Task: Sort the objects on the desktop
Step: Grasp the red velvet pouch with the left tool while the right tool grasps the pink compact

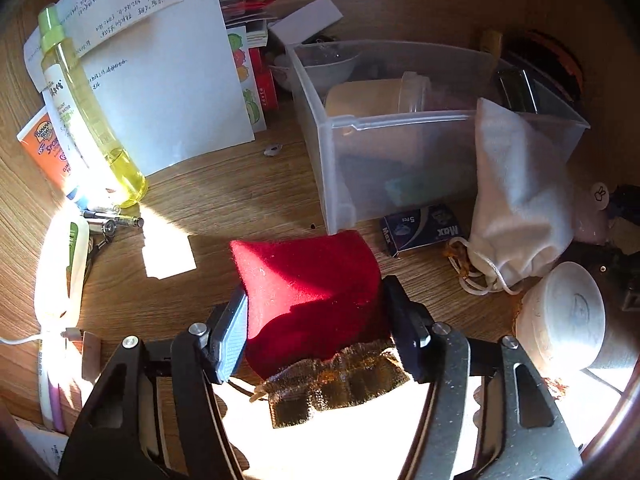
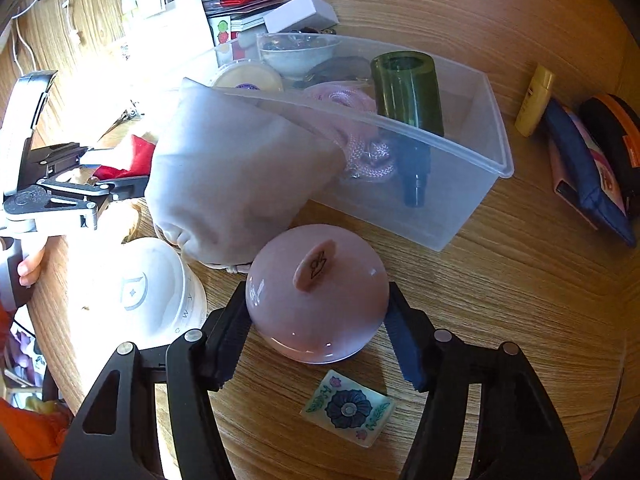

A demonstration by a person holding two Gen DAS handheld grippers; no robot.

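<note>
A red velvet pouch [image 1: 304, 276] lies on the wooden desk, and my left gripper [image 1: 316, 336] is shut on it, a pad pressing each side. A gold mesh pouch [image 1: 336, 384] lies just under its near edge. My right gripper [image 2: 318, 328] is shut on a round pink lidded jar [image 2: 316, 304] that stands on the desk, its fingers against the jar's left and right flanks. The right wrist view also shows the left gripper [image 2: 100, 184] at the far left with the red pouch [image 2: 132, 156]. A clear plastic bin [image 1: 400, 152] [image 2: 460, 200] stands behind both.
A white drawstring bag [image 1: 516, 200] [image 2: 228, 184] leans on the bin. A white round tub [image 1: 564, 316] [image 2: 140, 292] stands between the grippers. A flower tile [image 2: 348, 408] lies below the jar. A green bottle [image 2: 408, 92] stands in the bin. A yellow bottle [image 1: 88, 108], papers and a blue box [image 1: 424, 228] are nearby.
</note>
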